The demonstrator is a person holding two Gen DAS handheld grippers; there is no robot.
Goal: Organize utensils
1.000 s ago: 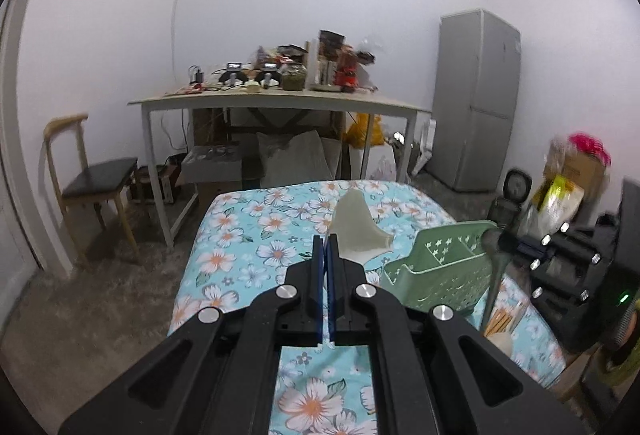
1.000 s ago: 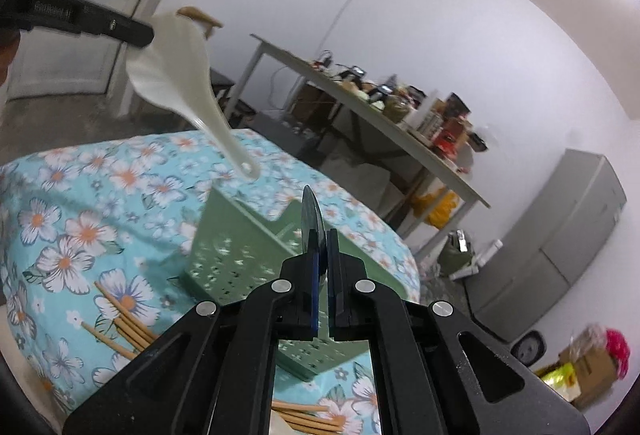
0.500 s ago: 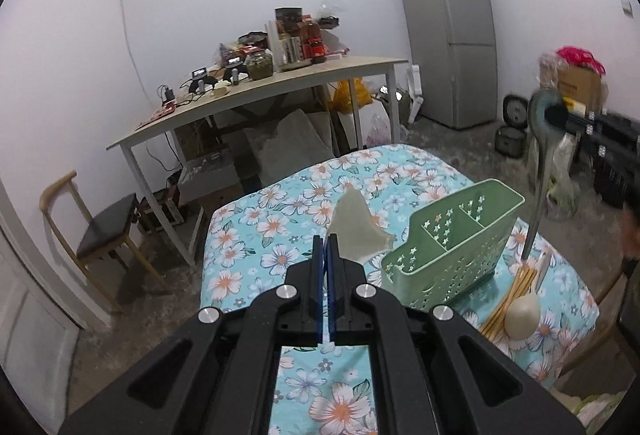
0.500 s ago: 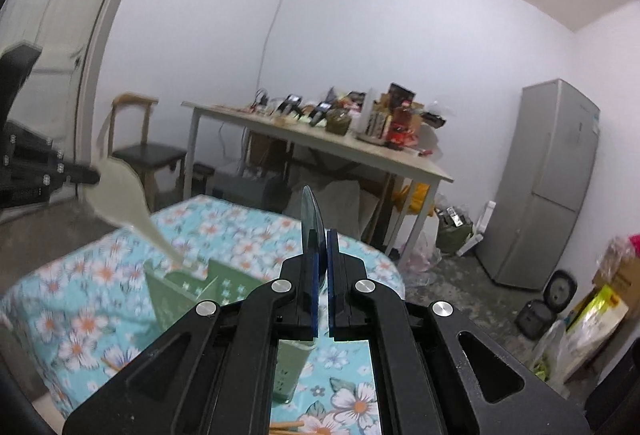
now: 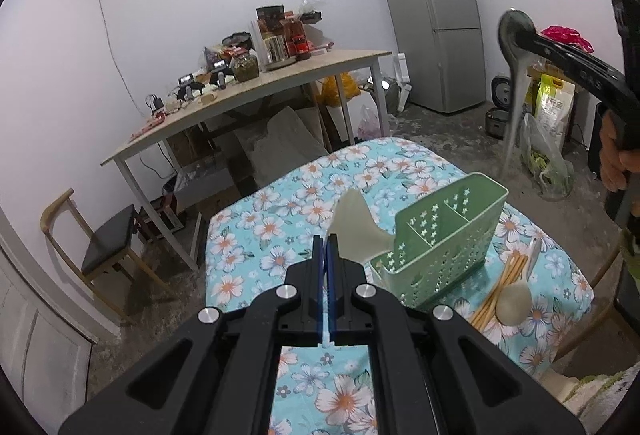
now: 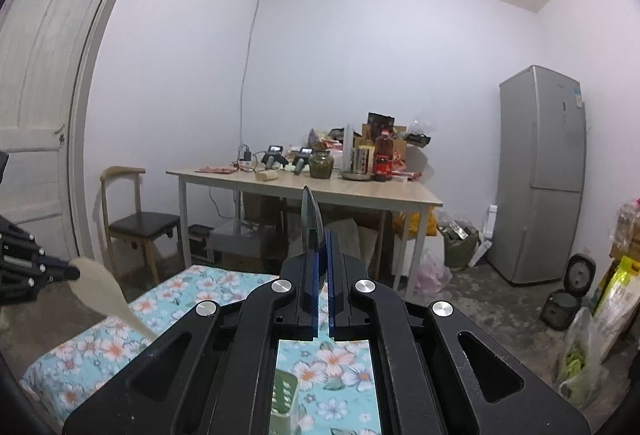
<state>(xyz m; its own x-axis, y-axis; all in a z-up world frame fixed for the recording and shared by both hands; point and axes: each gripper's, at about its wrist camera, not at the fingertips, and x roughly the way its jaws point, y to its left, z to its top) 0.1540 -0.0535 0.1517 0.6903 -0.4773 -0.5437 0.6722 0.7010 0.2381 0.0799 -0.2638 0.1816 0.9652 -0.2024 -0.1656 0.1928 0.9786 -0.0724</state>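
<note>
Left wrist view: left gripper (image 5: 325,247) pinches a pale spoon (image 5: 354,225) beside the green caddy (image 5: 440,235) (chopsticks (image 5: 498,289) lie alongside).

Right wrist view: right gripper (image 6: 318,241) clamps a dark spoon (image 6: 310,213); its thin-edge hold could slip.

The grey spoon's (image 5: 513,75) handle blurs toward its lower end at 3 o'clock in the left wrist view, the green caddy (image 6: 285,401) shows only as a sliver at 6 o'clock behind the right gripper (image 6: 320,239), and the chopsticks (image 5: 498,289) are partly hidden by the cream spoon (image 5: 513,304).
</note>
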